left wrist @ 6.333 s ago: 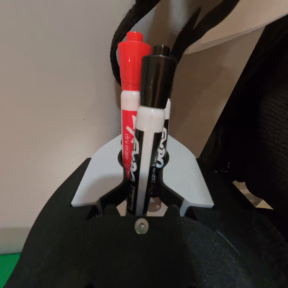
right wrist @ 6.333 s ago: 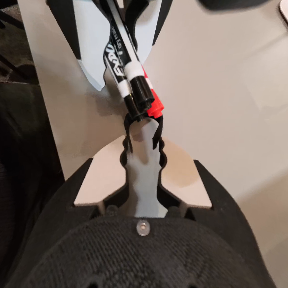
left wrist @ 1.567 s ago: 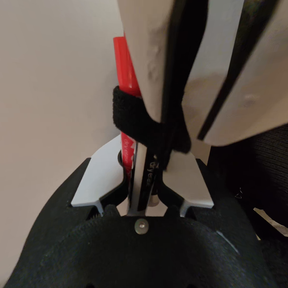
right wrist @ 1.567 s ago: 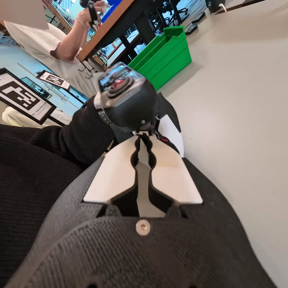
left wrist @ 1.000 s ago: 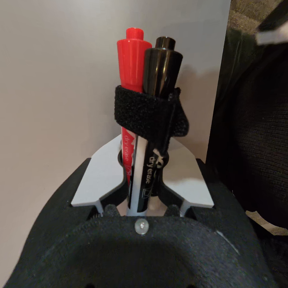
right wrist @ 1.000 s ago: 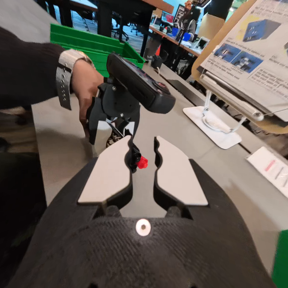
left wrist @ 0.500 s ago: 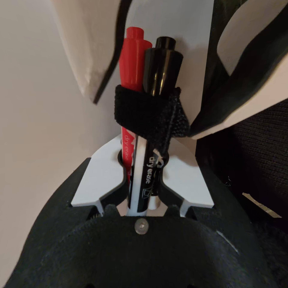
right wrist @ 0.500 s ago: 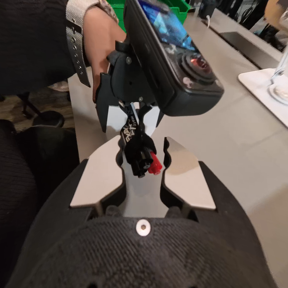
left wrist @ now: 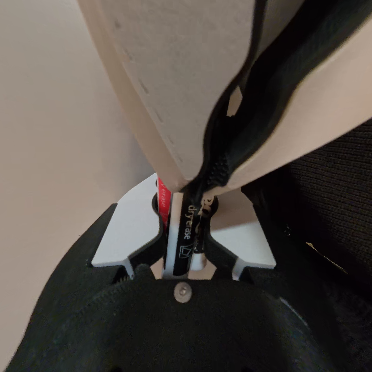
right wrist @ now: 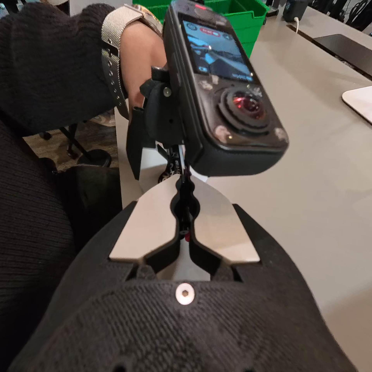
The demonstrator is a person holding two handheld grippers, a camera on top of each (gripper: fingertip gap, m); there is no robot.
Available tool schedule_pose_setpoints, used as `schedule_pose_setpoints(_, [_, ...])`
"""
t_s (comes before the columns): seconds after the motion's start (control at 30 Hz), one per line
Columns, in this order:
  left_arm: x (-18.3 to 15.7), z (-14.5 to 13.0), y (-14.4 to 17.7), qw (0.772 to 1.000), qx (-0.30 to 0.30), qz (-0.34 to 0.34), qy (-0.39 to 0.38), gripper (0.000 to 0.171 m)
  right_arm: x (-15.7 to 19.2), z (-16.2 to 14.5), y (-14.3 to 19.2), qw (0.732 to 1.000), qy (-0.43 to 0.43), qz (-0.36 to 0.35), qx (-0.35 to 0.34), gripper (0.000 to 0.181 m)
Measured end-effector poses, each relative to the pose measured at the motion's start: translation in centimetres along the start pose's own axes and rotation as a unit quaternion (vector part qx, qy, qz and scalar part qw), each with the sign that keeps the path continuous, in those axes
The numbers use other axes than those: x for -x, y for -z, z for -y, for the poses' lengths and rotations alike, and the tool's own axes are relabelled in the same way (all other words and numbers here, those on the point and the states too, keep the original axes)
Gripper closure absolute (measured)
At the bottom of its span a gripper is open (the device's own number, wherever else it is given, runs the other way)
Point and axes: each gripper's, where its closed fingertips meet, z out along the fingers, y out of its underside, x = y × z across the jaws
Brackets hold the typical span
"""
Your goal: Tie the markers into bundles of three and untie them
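In the left wrist view, the marker bundle is clamped between the closed fingers of the left gripper, while the black strap around it is pinched by the right gripper, which covers the marker caps. In the right wrist view, the right gripper is closed on the capped end of the bundle above the grey bench, with the left gripper, held by a hand, seen just beyond and a green bin far behind.

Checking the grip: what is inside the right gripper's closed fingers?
The right gripper is shut on the cap end of the marker bundle: black strap fabric and a red cap tip show. The caps themselves are covered; the left gripper holds the barrels.
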Motion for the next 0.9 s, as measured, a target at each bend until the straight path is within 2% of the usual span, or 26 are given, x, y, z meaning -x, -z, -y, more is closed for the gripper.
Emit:
schedule_pose_setpoints(0.1, [-0.1, 0.0, 0.0, 1.0, -0.002, -0.006, 0.004, 0.128, 0.2, -0.1, -0.1, 1.0, -0.004, 0.006, 0.007, 0.177])
schedule_pose_setpoints(0.17, [-0.1, 0.0, 0.2, 1.0, -0.01, -0.01, 0.007, 0.127, -0.1, 0.6, 0.3, 1.0, 0.011, -0.013, -0.018, 0.17])
schedule_pose_setpoints(0.23, [0.2, -0.3, 0.4, 1.0, -0.01, -0.006, 0.013, 0.127, -0.6, 1.1, 0.9, 0.999, 0.007, -0.027, -0.029, 0.131])
schedule_pose_setpoints(0.4, [0.4, -0.5, 0.9, 0.999, -0.025, -0.012, 0.021, 0.128, -1.1, 0.8, 2.0, 0.998, -0.031, 0.003, -0.062, 0.126])
schedule_pose_setpoints(0.63, [0.1, -0.5, 0.6, 0.999, -0.015, -0.019, 0.021, 0.128, -0.5, -0.3, 1.3, 0.997, -0.047, 0.04, -0.051, 0.147])
schedule_pose_setpoints(0.73, [-0.1, -0.5, 0.3, 1.0, -0.007, -0.021, 0.018, 0.128, 0.1, -0.7, 0.9, 0.997, -0.035, 0.052, -0.036, 0.164])
schedule_pose_setpoints(0.9, [-0.1, -0.5, 0.1, 1.0, 0.006, -0.013, 0.018, 0.128, 0.4, -0.8, 0.6, 0.998, -0.031, 0.052, -0.028, 0.165])
